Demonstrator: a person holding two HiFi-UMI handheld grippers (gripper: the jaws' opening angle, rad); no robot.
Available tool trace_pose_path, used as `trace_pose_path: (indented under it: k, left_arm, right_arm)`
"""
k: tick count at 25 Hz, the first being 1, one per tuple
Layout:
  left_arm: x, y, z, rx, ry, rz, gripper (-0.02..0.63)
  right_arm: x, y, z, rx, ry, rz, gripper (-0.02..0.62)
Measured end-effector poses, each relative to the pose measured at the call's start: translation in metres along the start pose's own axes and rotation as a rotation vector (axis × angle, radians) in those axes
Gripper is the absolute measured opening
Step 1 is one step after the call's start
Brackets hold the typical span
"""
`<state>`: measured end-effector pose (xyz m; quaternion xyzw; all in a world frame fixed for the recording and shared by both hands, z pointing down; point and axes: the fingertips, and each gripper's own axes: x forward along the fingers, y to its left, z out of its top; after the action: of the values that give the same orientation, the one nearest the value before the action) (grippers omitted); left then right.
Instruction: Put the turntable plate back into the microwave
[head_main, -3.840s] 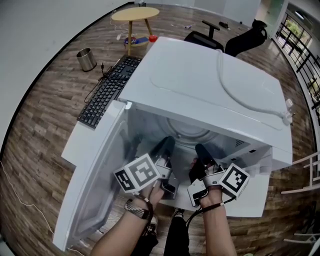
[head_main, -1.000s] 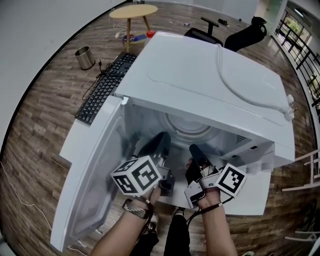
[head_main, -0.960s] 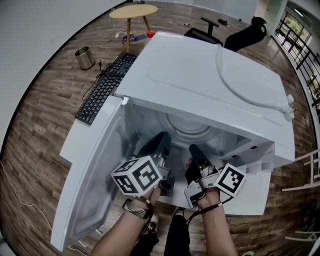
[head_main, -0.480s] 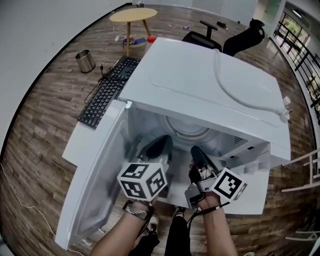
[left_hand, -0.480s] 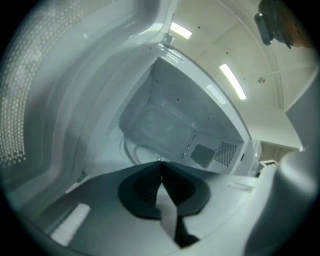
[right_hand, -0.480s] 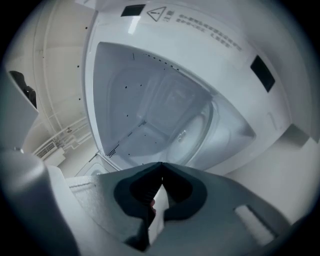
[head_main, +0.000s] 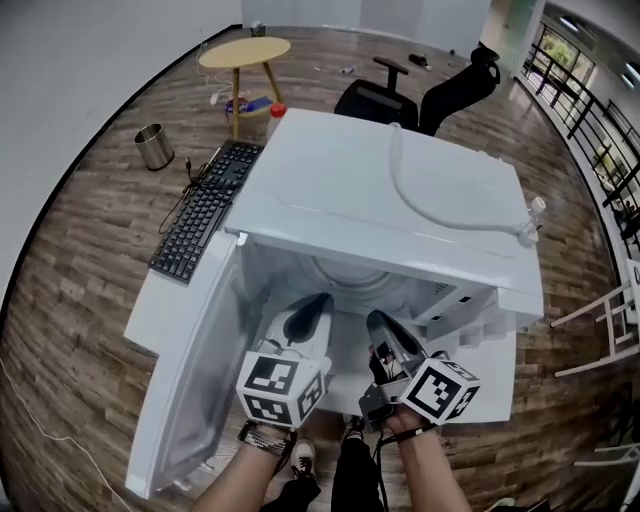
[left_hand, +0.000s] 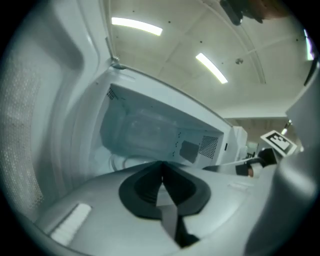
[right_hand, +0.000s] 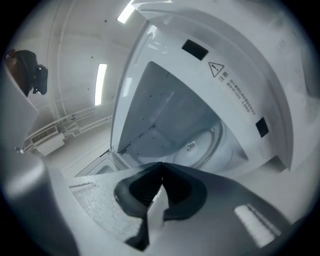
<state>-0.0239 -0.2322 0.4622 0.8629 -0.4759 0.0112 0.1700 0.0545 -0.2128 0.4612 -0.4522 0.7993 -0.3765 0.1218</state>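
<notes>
One round clear glass turntable plate (right_hand: 207, 144) lies flat on the cavity floor of the single white microwave oven (head_main: 400, 190) (its rim shows as a pale ring). The oven's white door (head_main: 190, 380) stands wide open on the left. The left gripper (left_hand: 161, 166) and the right gripper (right_hand: 161, 166), two in all, are at the opening side by side. Each has its dark jaws pressed together with nothing between them. The plate lies beyond and below both tips, touching neither. One black keyboard (head_main: 205, 210) rests on the white table (head_main: 150, 305) beside the oven.
</notes>
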Motion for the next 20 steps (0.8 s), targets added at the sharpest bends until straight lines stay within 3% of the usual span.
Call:
trace_pose_path:
  k: [4, 10, 15, 20]
  left_arm:
    - [-0.006, -0.012, 0.011, 0.054, -0.012, -0.021, 0.003]
    - [-0.019, -0.024, 0.025, 0.062, -0.029, -0.077, 0.003]
    - [-0.03, -0.028, 0.042, 0.081, -0.052, -0.098, 0.003]
    - [-0.034, -0.047, 0.062, 0.166, -0.095, -0.123, 0.003]
  right_arm:
    - [-0.009, 0.007, 0.006, -0.086, -0.003, -0.021, 0.002]
    - [-0.026, 0.026, 0.02, -0.355, -0.017, -0.109, 0.002]
    - [-0.033, 0.052, 0.04, -0.468, -0.06, -0.124, 0.002]
    - [-0.048, 0.066, 0.065, -0.536, -0.125, -0.152, 0.002]
